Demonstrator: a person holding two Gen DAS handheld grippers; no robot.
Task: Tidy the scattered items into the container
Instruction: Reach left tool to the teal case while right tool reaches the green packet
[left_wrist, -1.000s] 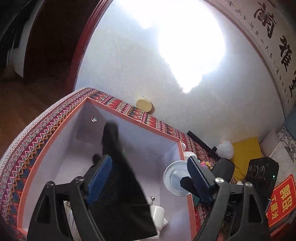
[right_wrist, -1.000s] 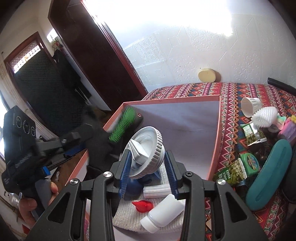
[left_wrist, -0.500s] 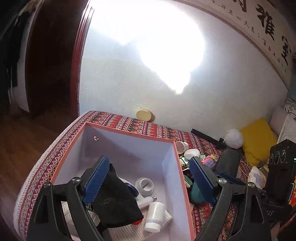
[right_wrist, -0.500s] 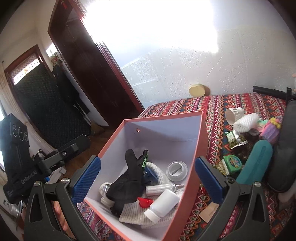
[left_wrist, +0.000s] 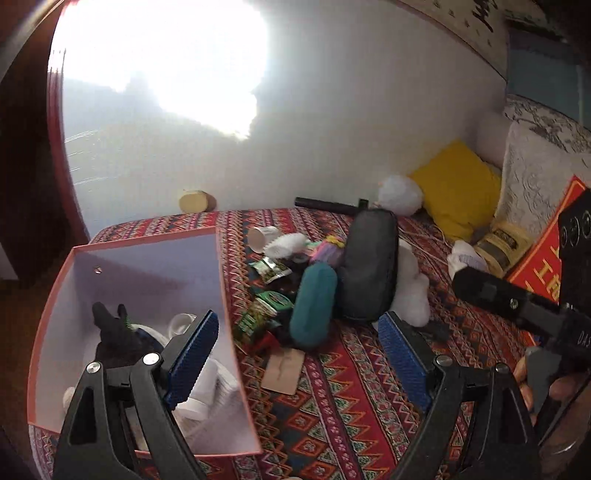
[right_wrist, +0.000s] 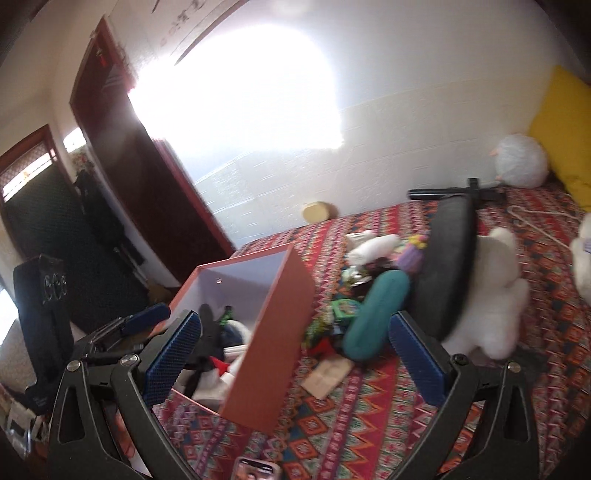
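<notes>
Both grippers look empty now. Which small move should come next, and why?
Probably move the right gripper forward and lower it over the teal pouch. Its jaws are open and empty, and the pouch lies nearest ahead of it on the patterned cloth, outside the box. The left gripper, also open, is beside the box.

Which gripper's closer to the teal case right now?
Right, marginally. Right gripper frames the teal case just ahead between open fingers. Left gripper is also open, with its left finger over the box.
</notes>
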